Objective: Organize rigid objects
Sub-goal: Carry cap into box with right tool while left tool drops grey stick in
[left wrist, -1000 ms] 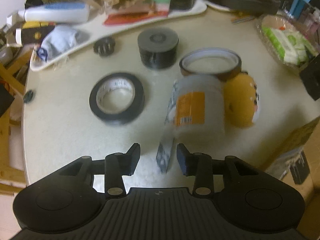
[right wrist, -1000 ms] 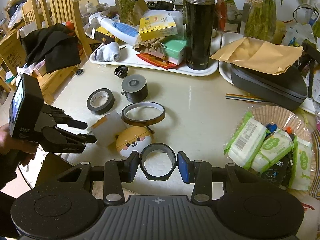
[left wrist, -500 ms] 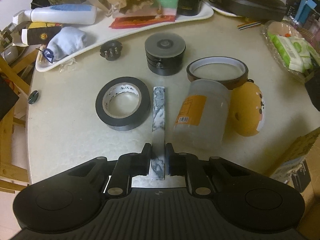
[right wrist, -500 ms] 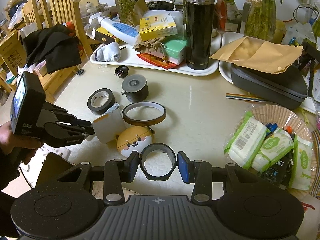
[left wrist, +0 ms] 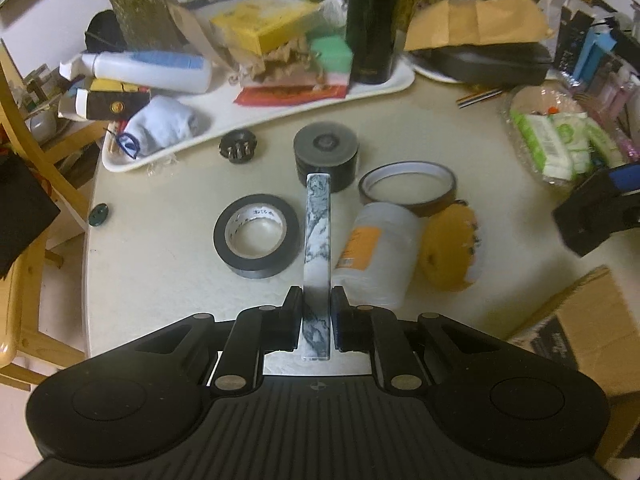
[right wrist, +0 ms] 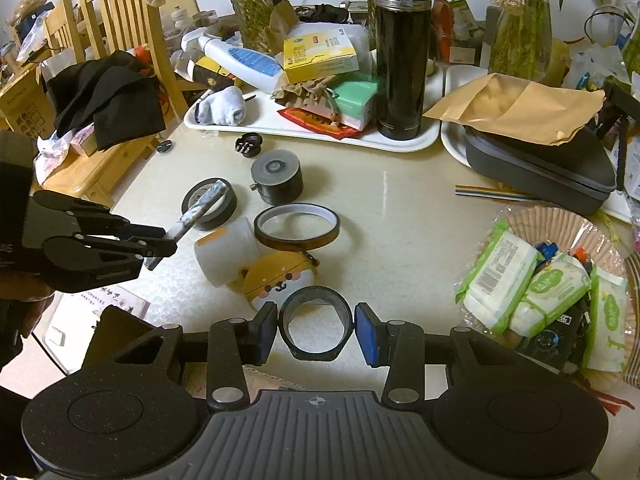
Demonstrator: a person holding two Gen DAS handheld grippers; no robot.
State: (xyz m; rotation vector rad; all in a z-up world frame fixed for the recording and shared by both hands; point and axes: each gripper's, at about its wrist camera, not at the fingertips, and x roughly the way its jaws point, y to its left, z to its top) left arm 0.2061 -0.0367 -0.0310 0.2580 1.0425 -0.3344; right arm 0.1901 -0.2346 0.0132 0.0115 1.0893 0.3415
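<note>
Spreading under both cameras, the pale round bench (right wrist: 400, 216) is crowded at its far side with a white tray (right wrist: 408, 142) carrying a tall black flask (right wrist: 402, 52), a yellow box (right wrist: 320, 54), a lotion bottle (right wrist: 240, 62) and a rolled sock (right wrist: 222, 110), with two wooden chairs (right wrist: 120, 36) behind on the left and a dark zip case (right wrist: 540, 168) under brown paper on the right. Loose on the bench lie two tape rolls, one black roll (left wrist: 256, 236) and one thin amber roll (left wrist: 408, 186), along with one dark cylinder (left wrist: 326, 156), one frosted jar (left wrist: 378, 256) on its side, one yellow round toy (left wrist: 450, 246) touching the jar, and one small black plug (left wrist: 238, 146). The left claw (left wrist: 317, 322) is clamped on a marbled flat bar (left wrist: 318, 240), which is lifted off the bench and juts forward above the gap between the black roll and the jar. Half a second ago the bar sat lower, its tip short of the cylinder; now it reaches the cylinder's near edge in the left view. The right claw (right wrist: 316, 334) stands apart on either side of a black ring (right wrist: 316, 328), its pads just beside the ring's wall, unchanged from before.
</note>
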